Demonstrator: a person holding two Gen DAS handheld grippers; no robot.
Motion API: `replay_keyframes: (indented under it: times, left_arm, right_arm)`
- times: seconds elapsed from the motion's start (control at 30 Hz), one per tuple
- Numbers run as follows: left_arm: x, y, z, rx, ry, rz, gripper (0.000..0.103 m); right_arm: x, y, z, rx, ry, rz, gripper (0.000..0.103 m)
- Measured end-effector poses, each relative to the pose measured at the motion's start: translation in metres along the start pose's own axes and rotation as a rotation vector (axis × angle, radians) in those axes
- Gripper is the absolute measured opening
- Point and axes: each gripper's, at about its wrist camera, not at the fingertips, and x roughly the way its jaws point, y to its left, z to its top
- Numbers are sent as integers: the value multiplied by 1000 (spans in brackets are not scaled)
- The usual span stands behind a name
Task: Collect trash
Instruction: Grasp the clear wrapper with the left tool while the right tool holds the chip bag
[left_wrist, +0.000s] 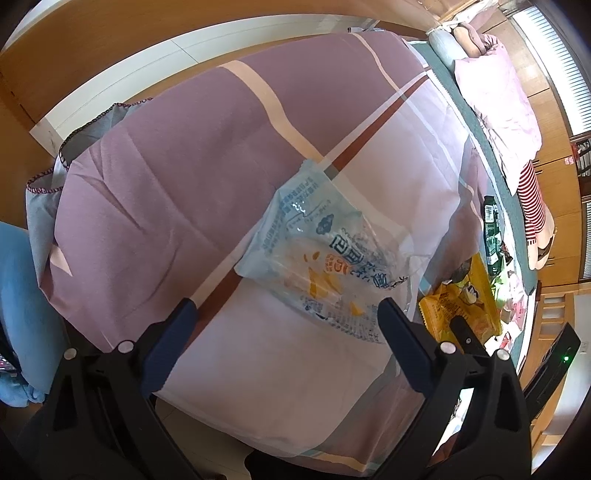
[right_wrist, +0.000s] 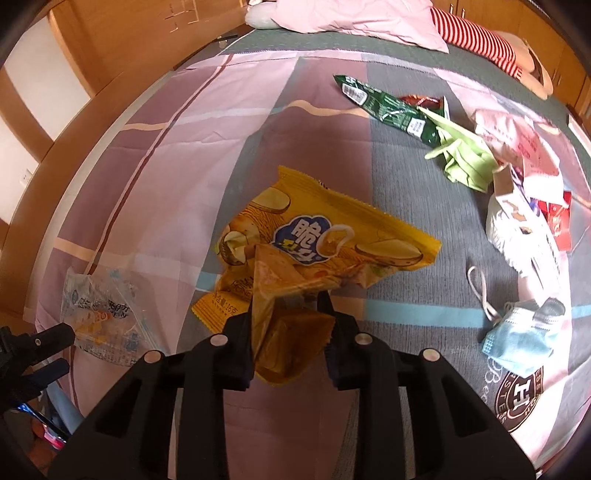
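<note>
Yellow foil fills the near field of the right wrist view: the right tongs (right_wrist: 290, 314) are clamped on a crumpled corner of the yellow snack wrapper (right_wrist: 325, 236), whose printed face fans out beyond the fingertips above the patchwork bedspread (right_wrist: 177, 155). To its left on the bedspread lies the clear wrapper (right_wrist: 101, 314) with blue print, just beside the tips of the left tongs (left_wrist: 286, 314), which stand spread wide apart and grip nothing; in the left wrist view that wrapper lies flat between and just beyond the two blue-padded fingers (left_wrist: 173, 343). Right of the yellow wrapper, on the grey patch, rests a blue face mask (right_wrist: 521, 338). Farther off lie a heap of white and red packets (right_wrist: 524, 214), a crumpled pale-green bag (right_wrist: 465, 158) and a dark green wrapper (right_wrist: 388, 107). At the far edge of the bed sit a pink pillow (right_wrist: 354, 22) and a red-and-white striped cloth (right_wrist: 476, 37).
</note>
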Motion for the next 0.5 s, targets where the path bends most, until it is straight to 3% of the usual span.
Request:
replay_keyframes:
  times: [0.2,0.33,0.5]
  left_arm:
    - [-3,6,10,-23,3,-48,98]
    - [0,-14,20,86,27,-119,98]
    - [13,-47,10,270,2,-13,98]
  right_arm:
    - [-9,-11,2,68,-38,-6,30]
    - [-17,-21,3,125,-72,-1,30]
    - [-17,-26,2,155,-59,13,30]
